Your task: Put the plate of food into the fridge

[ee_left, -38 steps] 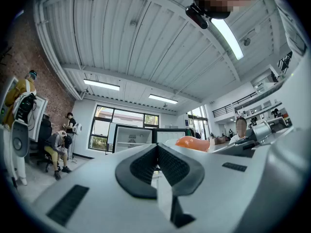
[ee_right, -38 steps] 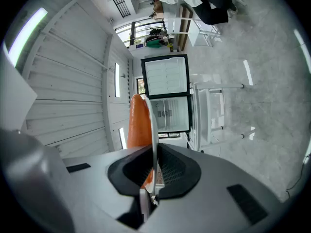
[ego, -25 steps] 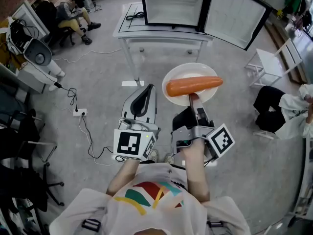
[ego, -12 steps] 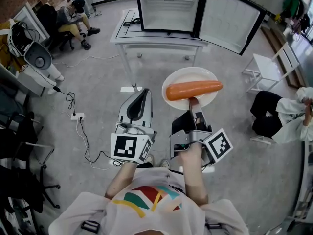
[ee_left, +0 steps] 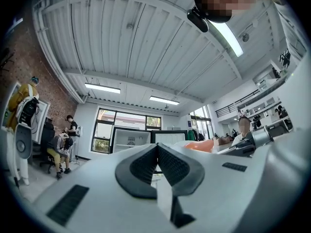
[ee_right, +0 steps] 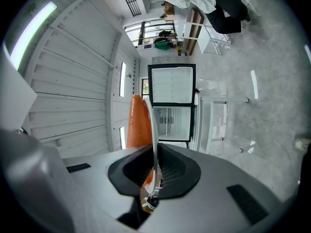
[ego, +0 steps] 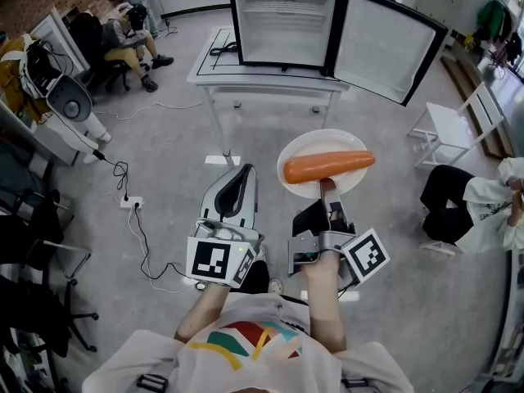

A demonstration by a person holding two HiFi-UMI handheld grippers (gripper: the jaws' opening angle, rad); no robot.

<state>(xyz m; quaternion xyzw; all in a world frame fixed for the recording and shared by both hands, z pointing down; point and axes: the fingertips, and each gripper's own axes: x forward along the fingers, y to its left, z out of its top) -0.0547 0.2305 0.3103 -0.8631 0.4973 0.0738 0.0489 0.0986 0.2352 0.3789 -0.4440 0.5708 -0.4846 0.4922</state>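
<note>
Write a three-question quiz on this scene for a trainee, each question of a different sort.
1. True or false: the door of the fridge stands open.
2. The right gripper is shut on: A) a cup B) the rim of the plate C) a bottle
3. Fill in: on the plate lies an orange ___.
Key: 1 true; 2 B; 3 carrot.

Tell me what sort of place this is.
Probably a lab or workshop, not a kitchen: the open fridge stands on a white table, and cables trail across a bare concrete floor.
</note>
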